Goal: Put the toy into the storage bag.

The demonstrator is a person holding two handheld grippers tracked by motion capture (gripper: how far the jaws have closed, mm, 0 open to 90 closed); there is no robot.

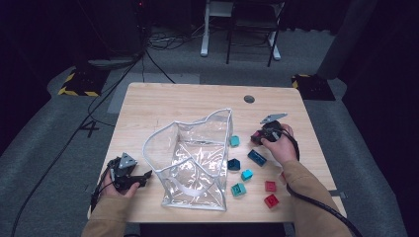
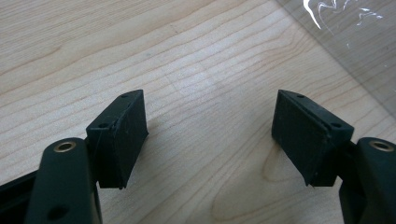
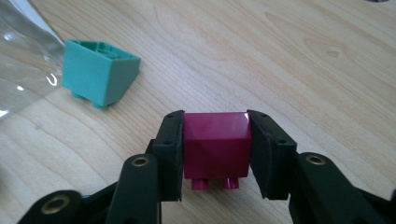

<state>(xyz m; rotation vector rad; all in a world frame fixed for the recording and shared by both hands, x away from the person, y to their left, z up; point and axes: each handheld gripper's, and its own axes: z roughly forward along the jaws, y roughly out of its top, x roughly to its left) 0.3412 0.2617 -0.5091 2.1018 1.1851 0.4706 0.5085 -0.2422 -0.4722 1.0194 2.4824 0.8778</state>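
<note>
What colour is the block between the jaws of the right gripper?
The block is magenta, a dark pink. The right gripper view shows it best.

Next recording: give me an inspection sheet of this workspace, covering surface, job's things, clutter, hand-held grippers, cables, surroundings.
Surface: light wooden table, with a round grommet near the far edge.
Job's things: magenta block clamped in the right hand-held gripper; clear plastic bag standing open mid-table.
Clutter: loose blocks right of the bag, namely a teal block next to it, blue block, two red blocks nearer the person.
Grippers: right hand-held gripper shut on the magenta block; left hand-held gripper open over bare wood beside the bag.
Cables: black cables across the floor at the left.
Surroundings: grey floor, dark room, white desk legs beyond.
</note>
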